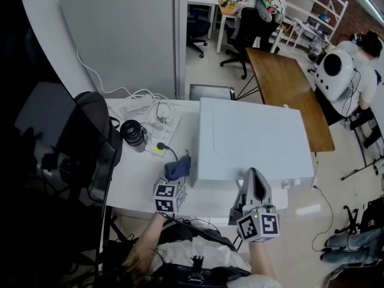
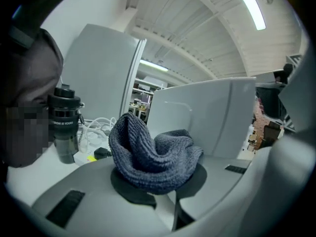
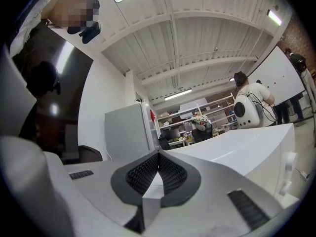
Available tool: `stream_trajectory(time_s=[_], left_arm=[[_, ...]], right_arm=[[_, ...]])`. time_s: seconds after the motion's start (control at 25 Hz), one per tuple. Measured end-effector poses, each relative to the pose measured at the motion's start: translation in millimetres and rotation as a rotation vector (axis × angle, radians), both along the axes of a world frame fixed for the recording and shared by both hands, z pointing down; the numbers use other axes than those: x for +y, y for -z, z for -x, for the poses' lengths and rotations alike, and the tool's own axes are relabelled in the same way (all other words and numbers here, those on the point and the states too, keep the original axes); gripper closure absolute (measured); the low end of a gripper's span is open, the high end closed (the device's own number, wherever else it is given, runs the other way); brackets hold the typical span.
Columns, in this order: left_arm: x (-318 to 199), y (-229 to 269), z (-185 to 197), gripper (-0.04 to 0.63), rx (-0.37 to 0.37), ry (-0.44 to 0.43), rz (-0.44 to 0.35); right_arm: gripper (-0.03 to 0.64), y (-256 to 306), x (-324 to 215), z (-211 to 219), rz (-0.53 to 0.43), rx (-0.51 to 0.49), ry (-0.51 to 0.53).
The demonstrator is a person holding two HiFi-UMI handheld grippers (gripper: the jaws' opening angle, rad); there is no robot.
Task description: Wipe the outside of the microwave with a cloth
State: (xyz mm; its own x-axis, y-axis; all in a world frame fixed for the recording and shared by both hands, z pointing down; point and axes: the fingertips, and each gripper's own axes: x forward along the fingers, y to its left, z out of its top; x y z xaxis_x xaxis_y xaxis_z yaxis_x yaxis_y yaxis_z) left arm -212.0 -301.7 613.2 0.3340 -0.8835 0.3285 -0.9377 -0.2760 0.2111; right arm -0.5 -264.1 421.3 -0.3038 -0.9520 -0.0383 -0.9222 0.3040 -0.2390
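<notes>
The white microwave (image 1: 252, 140) stands on the white table (image 1: 138, 173). A crumpled blue-grey knit cloth (image 1: 177, 170) is at its front-left corner, with my left gripper (image 1: 179, 173) shut on it. In the left gripper view the cloth (image 2: 153, 159) bulges out of the jaws, and the microwave's side (image 2: 207, 115) rises just behind it. My right gripper (image 1: 253, 176) is shut and empty at the microwave's front edge, right of the cloth. The right gripper view has its pads (image 3: 148, 174) meeting, with the microwave's top (image 3: 237, 147) stretching away to the right.
A black cylindrical lens (image 1: 133, 132) and a power strip with white cables (image 1: 150, 113) lie left of the microwave. A dark bag (image 1: 90, 131) sits at the table's left end. A grey partition (image 1: 126, 35) stands behind, with a wooden table (image 1: 288, 89) and seated people beyond.
</notes>
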Motion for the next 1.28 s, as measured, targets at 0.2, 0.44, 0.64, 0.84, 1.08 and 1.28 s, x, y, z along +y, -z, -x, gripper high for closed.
stream_trajectory(time_s=[0.2, 0.44, 0.64, 0.84, 1.08, 1.28], left_arm=[[53.8, -6.3, -18.4, 0.546, 0.043, -0.031, 0.048], [39.5, -33.1, -31.8, 0.546, 0.097, -0.039, 0.091], [-13.7, -31.1, -25.1, 0.546, 0.007, -0.054, 0.039], [-56.5, -25.9, -24.7, 0.546, -0.063, -0.065, 0.002], [-101.9, -18.1, -22.3, 0.546, -0.099, -0.076, -0.058], [-117.5, -20.3, -21.3, 0.546, -0.100, -0.082, -0.062]], right_arm=[[0.600, -6.5, 8.8, 0.5, 0.015, -0.004, 0.014], [0.600, -2.2, 7.9, -6.7, 0.005, -0.001, -0.005], [0.600, -2.4, 5.7, -4.5, 0.011, 0.011, -0.013], [0.600, -6.2, 2.5, -0.5, 0.016, 0.020, -0.008], [0.600, -3.7, -1.7, -0.8, 0.013, 0.028, -0.020], [0.600, -3.3, 1.7, -9.6, 0.013, 0.032, -0.037]])
